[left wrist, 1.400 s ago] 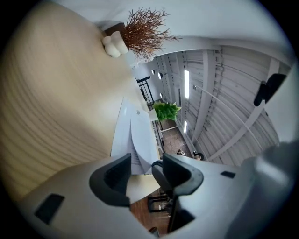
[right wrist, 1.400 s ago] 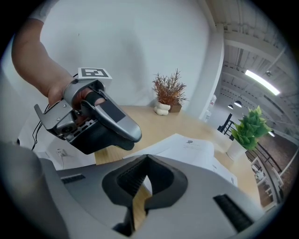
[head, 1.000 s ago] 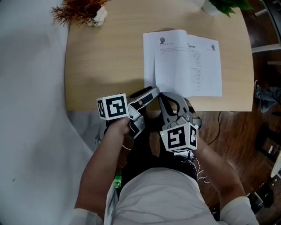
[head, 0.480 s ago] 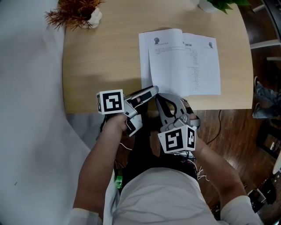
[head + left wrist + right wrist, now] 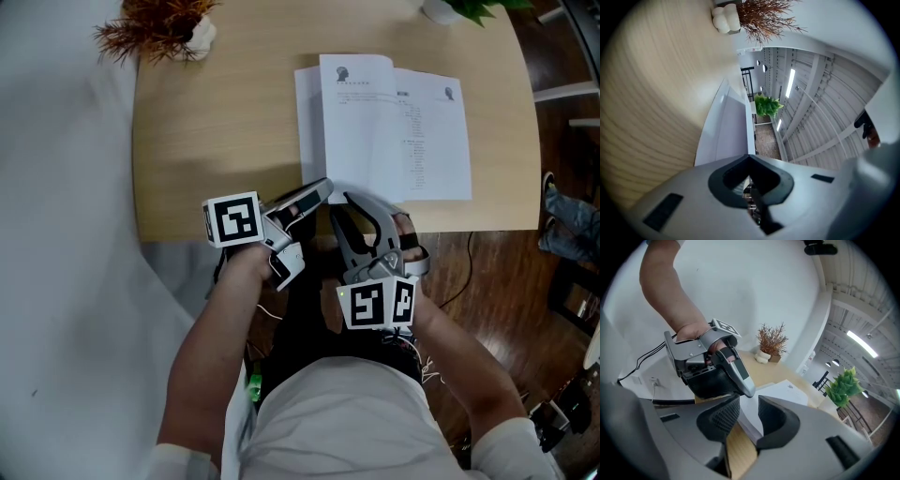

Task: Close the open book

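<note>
Book (image 5: 394, 131) is laid open on table (image 5: 216, 112), right side, near the front edge. It is judged light, with floppy pages that crease easily, so it is best taken by a cover's outer edge. Left gripper (image 5: 750, 158): jaws just closed, pressed together, nothing pinched. Right gripper (image 5: 749, 405): jaws just opened, spread wide, nothing gripped.

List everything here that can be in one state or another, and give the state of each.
book, open, one leaf near the spine lifted
left gripper, shut at the book's near corner; whether it pinches a leaf cannot be told
right gripper, open, jaws have just been opening, pads pressing on nothing
ceiling light, on
</note>
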A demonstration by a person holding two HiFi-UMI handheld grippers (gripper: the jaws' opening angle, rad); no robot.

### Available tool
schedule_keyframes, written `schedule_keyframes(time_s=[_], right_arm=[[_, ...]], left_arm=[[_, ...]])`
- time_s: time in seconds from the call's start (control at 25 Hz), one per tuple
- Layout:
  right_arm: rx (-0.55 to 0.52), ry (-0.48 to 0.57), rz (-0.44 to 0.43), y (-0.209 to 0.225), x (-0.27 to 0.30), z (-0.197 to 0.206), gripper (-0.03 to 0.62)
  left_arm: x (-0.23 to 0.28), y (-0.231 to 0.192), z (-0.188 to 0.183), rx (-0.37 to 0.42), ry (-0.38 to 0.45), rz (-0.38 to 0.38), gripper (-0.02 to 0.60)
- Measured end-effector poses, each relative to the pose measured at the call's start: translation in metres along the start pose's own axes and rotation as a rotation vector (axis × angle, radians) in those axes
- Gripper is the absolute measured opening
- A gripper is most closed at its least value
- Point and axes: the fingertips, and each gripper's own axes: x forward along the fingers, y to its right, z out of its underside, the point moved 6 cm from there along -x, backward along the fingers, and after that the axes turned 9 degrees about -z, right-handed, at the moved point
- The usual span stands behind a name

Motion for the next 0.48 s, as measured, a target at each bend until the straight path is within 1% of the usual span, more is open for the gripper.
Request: schedule_keyframes(time_s=[0.04, 0.12, 0.2, 0.28, 0.4, 0.48], right_arm=[[-0.019, -0.008, 0.003, -0.002, 0.0, 0.0, 0.104], [-0.065, -0.03, 0.007, -0.007, 0.0, 0.001, 0.104], [-0.1, -0.048, 0.03, -0.008, 0.002, 0.001, 0.104], [-0.11, -0.055, 0.058, -0.006, 0.003, -0.001, 0.104], [-0.117, -0.062, 0.068, -0.006, 0.004, -0.002, 0.101], [-0.125, -0.065, 0.078, -0.007, 0.002, -0.002, 0.061]], left_arm=[[0.0, 0.001, 0.0, -0.001, 0.002, 0.001, -0.003], [-0.001, 0.003, 0.001, -0.012, 0.005, 0.005, -0.003], [-0.002, 0.006, 0.002, -0.013, 0.008, 0.008, -0.003], [-0.003, 0.009, 0.003, -0.019, 0.014, 0.01, -0.003], [-0.005, 0.013, 0.003, -0.016, 0.028, 0.02, -0.003], [-0.005, 0.017, 0.004, -0.009, 0.031, 0.031, -0.003]])
